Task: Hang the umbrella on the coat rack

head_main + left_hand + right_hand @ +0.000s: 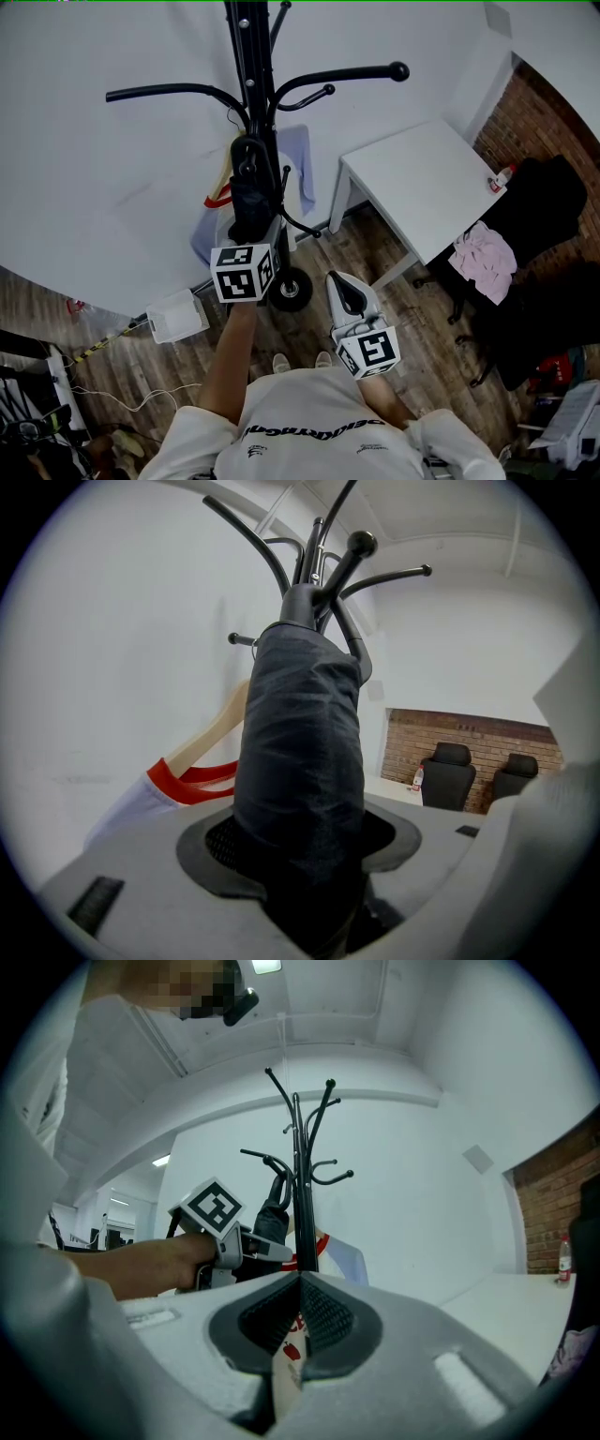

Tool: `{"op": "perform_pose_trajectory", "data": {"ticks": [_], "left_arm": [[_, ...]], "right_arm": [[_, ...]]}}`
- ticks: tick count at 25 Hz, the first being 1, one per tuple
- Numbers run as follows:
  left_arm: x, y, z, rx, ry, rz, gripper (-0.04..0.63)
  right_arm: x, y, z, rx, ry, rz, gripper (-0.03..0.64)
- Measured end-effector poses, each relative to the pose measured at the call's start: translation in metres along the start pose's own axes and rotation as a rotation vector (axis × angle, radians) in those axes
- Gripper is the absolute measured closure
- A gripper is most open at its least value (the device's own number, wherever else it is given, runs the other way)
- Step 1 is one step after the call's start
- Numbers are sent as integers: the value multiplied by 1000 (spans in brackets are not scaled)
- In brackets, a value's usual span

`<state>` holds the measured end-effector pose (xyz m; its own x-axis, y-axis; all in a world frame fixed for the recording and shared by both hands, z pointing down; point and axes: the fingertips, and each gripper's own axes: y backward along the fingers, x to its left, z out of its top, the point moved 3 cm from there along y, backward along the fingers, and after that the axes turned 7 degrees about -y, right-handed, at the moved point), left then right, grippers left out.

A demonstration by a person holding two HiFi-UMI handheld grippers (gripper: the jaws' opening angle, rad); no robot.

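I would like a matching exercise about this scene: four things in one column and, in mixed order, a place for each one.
1 umbrella
2 shirt
3 pink cloth
4 bottle

a on the white table
b on a black chair
c held by the left gripper
d on a hanger on the coat rack

Pairs: 1-c, 2-d, 3-b, 4-a

bright, even indoor light; soft shadows; fisheye bending, dark vignetted corners.
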<state>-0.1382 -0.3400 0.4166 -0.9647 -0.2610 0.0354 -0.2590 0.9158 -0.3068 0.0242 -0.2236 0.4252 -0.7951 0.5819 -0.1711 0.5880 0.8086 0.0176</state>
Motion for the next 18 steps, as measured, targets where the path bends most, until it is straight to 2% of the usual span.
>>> {"op": "perform_pose_trajectory", "data": {"ticks": [5, 9, 18], "left_arm": [[0, -15, 1, -18, -13, -19, 339], [4, -23, 2, -49, -33, -2, 337], [12, -49, 8, -203, -69, 26, 336]], "right_arm": [[0, -3, -4, 9, -3, -4, 618], [-2, -2, -7, 15, 3, -13, 618], [-6, 6, -9, 22, 18, -37, 618]]}}
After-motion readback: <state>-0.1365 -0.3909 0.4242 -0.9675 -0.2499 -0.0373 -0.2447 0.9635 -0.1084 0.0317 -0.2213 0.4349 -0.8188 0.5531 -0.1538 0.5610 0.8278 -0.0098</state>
